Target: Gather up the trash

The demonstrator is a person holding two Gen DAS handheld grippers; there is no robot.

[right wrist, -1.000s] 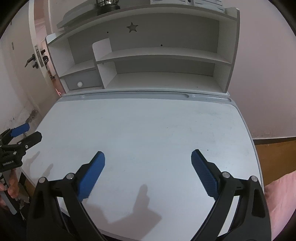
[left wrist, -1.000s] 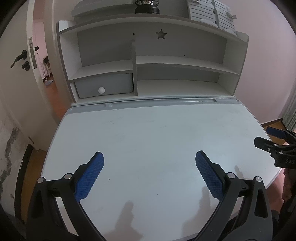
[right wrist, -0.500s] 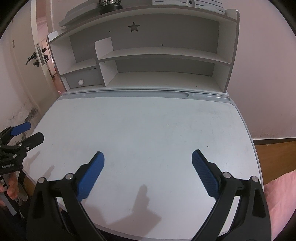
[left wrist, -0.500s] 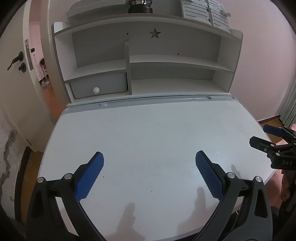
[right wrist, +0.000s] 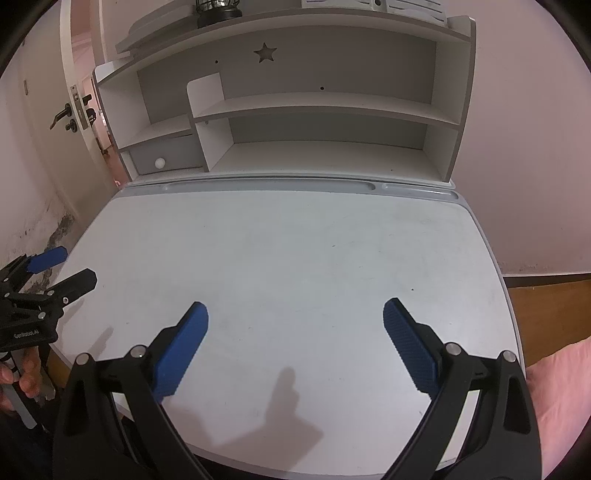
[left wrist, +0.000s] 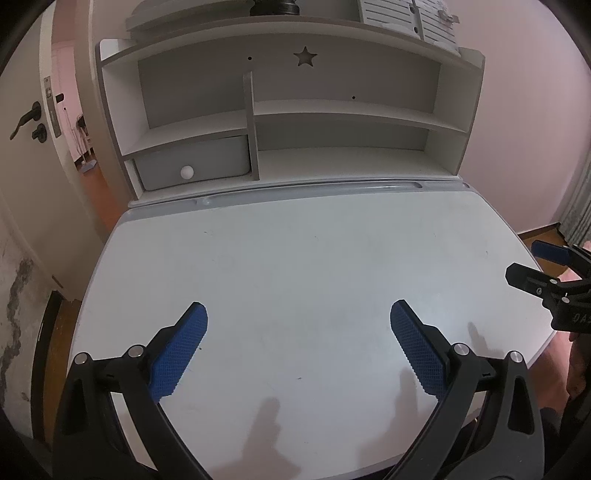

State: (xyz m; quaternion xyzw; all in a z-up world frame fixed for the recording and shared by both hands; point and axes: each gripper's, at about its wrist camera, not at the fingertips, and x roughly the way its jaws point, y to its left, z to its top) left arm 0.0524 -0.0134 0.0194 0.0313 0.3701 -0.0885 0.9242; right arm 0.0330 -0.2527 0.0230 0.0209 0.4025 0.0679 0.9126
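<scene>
Since a second ago both views have slid a little: the hutch sits slightly further right in the left view, and the door shows more. Otherwise little changed.

Left gripper hangs over the near part of the surface, blue fingers wide apart, nothing between them. Right gripper likewise over the near edge, fingers spread, holding nothing. Each gripper shows in the other's view: the right one at the surface's right edge, the left one at its left edge, both seen with fingers parted.

Surface is white with faint scuffs and a few tiny dark specks; I cannot tell whether those are dirt or marks. No trash item can be made out on it in either view.

Hutch stands at the far edge of the surface. Low on its left side, a grey drawer with a white knob. Star cutout in the back panel near the top. On the hutch's top, a dark lantern, cut off by the frame, and to its right a white slatted thing.

Door left of the hutch, ajar, dark handle. Wood floor right of the surface.
</scene>
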